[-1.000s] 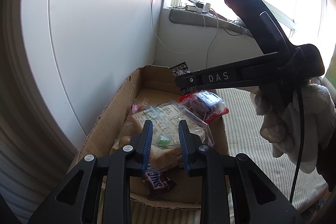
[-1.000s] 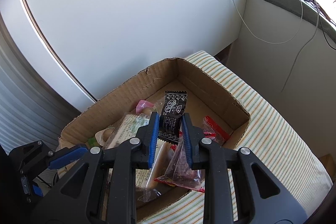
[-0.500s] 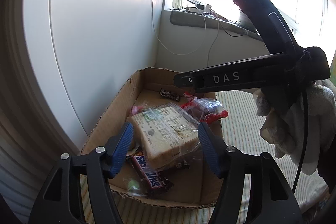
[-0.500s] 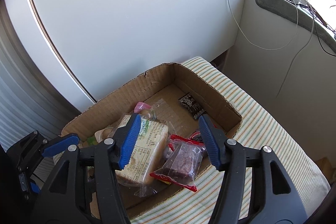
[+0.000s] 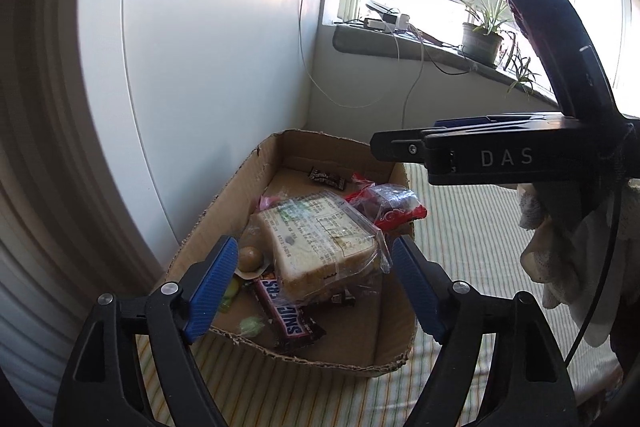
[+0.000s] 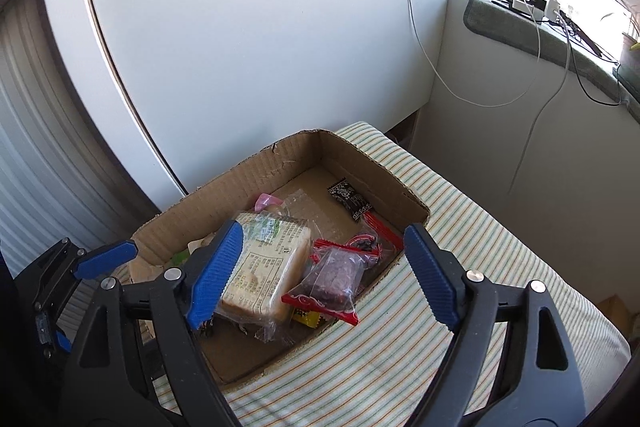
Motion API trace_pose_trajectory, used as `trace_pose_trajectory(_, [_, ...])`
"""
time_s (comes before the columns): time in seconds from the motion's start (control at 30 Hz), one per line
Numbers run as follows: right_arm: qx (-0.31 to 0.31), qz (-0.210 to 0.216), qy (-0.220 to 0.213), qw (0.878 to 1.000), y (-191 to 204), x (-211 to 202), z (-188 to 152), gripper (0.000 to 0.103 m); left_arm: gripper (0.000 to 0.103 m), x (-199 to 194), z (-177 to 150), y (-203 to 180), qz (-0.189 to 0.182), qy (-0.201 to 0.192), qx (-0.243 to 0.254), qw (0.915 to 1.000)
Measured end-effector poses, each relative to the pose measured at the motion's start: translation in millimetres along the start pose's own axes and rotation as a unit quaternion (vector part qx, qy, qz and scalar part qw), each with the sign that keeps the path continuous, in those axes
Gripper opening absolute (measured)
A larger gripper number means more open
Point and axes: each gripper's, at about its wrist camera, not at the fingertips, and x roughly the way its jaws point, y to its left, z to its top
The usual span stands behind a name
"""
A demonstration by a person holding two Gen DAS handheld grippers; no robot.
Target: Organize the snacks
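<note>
A brown corrugated cardboard box [image 6: 304, 163] sits on a cloth [image 6: 460, 267] striped cream, green and orange. Inside lie a pale tan bread slice [image 6: 264, 267] in clear wrap printed with green and black text, a red-edged clear packet [image 6: 332, 279] of dark purple sweets, a black sachet [image 6: 350, 201] with white ornament, and a brown Snickers bar [image 5: 288, 315]. The fingers [image 6: 218, 273] are blue-padded on black.

— What can't you make out in the cardboard box [image 5: 280, 349]?
— The wrapped bread [image 5: 320, 247] lies over the Snickers bar [image 5: 294, 319], hiding one end of it, and the print on its label is too small to read.
— And the yellow packet [image 6: 306, 317]?
— Mostly buried under the red-edged packet [image 6: 332, 279].
— The person?
— Only a gloved hand [image 5: 568, 247], cut off by the picture's right edge.
</note>
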Motion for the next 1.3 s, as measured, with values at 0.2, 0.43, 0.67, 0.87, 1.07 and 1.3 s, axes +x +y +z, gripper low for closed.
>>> trace_pose_trajectory(0.2, [-0.002, -0.016, -0.036, 0.999, 2, -35, -19, 0.085, 0.081, -15, -4, -5, 0.016, -0.007, -0.004, 0.9998])
trace_pose_trajectory(0.43, [0.017, -0.04, -0.081, 0.996, 2, -74, -58, 0.097, 0.085, -31, -11, -13, 0.04, -0.021, -0.004, 0.999])
trace_pose_trajectory(0.67, [0.018, -0.093, -0.126, 0.987, 4, -101, -102, 0.103, 0.085, -37, -19, -15, 0.05, -0.022, -0.011, 0.9984])
trace_pose_trajectory(0.87, [0.04, -0.096, -0.111, 0.988, -1, -101, -127, 0.103, 0.085, -39, -22, -20, 0.053, -0.022, -0.008, 0.9983])
trace_pose_trajectory(1.07, [0.041, -0.097, -0.103, 0.989, -2, -102, -138, 0.103, 0.085, -42, -22, -23, 0.054, -0.026, -0.006, 0.9982])
trace_pose_trajectory(1.3, [0.044, -0.096, -0.105, 0.989, 2, -107, -142, 0.103, 0.085, -46, -23, -24, 0.056, -0.029, -0.007, 0.998])
